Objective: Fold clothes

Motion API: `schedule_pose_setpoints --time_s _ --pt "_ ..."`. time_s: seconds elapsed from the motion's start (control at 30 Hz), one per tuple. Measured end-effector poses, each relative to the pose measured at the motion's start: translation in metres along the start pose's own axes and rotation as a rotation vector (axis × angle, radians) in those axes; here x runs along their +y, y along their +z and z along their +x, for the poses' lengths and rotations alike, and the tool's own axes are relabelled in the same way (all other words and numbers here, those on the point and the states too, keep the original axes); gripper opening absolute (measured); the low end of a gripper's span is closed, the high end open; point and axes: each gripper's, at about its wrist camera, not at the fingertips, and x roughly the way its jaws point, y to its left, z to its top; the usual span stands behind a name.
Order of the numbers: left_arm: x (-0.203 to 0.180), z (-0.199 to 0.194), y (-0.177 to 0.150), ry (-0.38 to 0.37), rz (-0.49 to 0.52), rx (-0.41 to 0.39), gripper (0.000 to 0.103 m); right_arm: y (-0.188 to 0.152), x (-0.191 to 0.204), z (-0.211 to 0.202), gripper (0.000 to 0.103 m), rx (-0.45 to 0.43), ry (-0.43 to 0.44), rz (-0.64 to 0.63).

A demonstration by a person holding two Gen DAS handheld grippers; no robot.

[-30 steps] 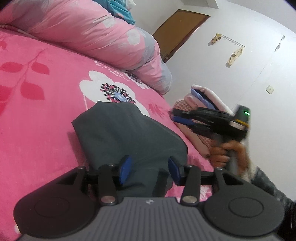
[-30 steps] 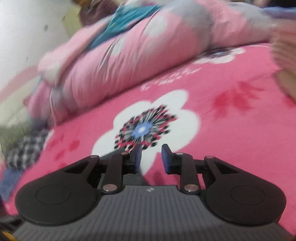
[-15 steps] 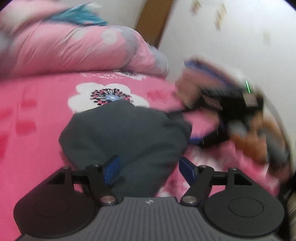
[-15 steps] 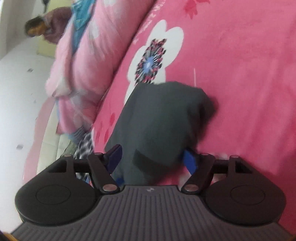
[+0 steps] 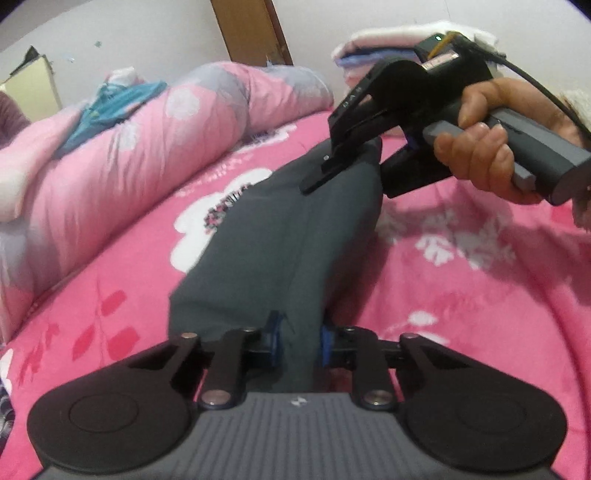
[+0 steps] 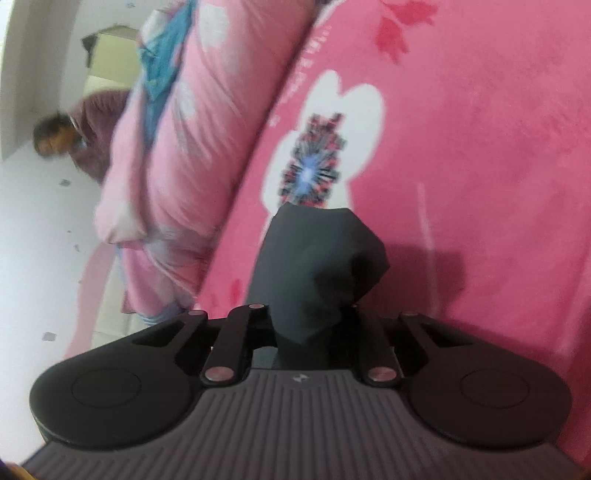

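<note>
A dark grey garment (image 5: 295, 229) lies folded into a long strip on the pink flowered bedspread (image 5: 480, 302). My left gripper (image 5: 300, 338) is at its near end, jaws closing, and the blue pads (image 5: 275, 332) pinch the fabric. At the far end, a hand (image 5: 480, 147) holds my right gripper (image 5: 351, 181), clamped over the strip's end. In the right wrist view the garment (image 6: 317, 266) bunches up out of my right gripper (image 6: 314, 326), whose jaws are closing on it. The cloth hides the pads.
A rolled pink floral quilt (image 5: 147, 155) with a teal cloth (image 5: 107, 110) on it runs along the bed's far side. A stack of folded clothes (image 5: 388, 44) and a brown door (image 5: 251, 33) are behind. A person (image 6: 74, 136) is beyond the quilt.
Both grippers have gone from wide open around the garment's ends to pinching them. The garment now stretches in a long strip between them. Both views have rolled.
</note>
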Motion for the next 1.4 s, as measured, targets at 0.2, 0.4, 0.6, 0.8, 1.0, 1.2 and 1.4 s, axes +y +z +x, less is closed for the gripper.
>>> schedule_pose_setpoints --time_s 0.2,0.4,0.6,0.8,1.0,1.2,1.4 --pt "-0.014 -0.043 0.020 -0.018 0.003 -0.084 0.017 -0.005 0.027 -0.045 0.014 -0.033 0.059 -0.062" --pt "-0.032 -0.060 0.066 -0.142 -0.048 -0.166 0.017 0.004 0.046 -0.127 0.014 -0.127 0.085 -0.150" --pt "-0.095 -0.064 0.159 -0.224 0.122 -0.309 0.017 0.030 0.040 -0.252 0.014 -0.330 0.144 -0.196" --pt "-0.200 -0.050 0.263 -0.235 0.378 -0.529 0.017 0.068 0.006 -0.402 0.014 -0.629 0.193 -0.208" --pt "-0.331 0.033 0.259 -0.297 0.596 -0.525 0.017 0.067 -0.116 -0.485 0.014 -0.843 0.112 -0.088" --pt "-0.371 0.070 0.227 -0.404 0.631 -0.412 0.018 0.056 -0.244 -0.482 0.013 -0.754 0.065 0.182" --pt "-0.362 0.077 0.242 -0.466 0.540 -0.327 0.027 0.086 -0.229 -0.482 0.017 -0.695 0.033 0.045"
